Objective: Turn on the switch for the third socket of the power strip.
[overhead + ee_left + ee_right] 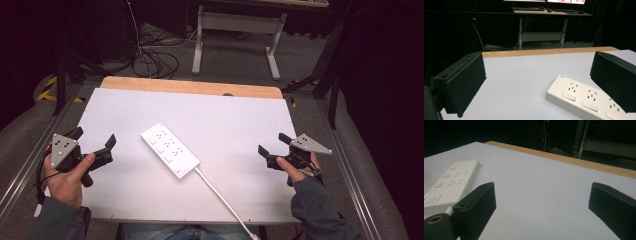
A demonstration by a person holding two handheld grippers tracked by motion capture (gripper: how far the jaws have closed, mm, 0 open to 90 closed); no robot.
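A white power strip lies at an angle in the middle of the white table, its cable running off the near edge. My left gripper is held at the left side of the table, open, with nothing between its jaws. In the left gripper view the power strip sits ahead to the right of the gripper. My right gripper is held at the right side, open and empty. The right gripper view has the power strip at the left, beyond the gripper.
A wooden strip runs along the table's far edge. Behind it stand a desk frame and loose cables on the floor. Metal rails flank the table on both sides.
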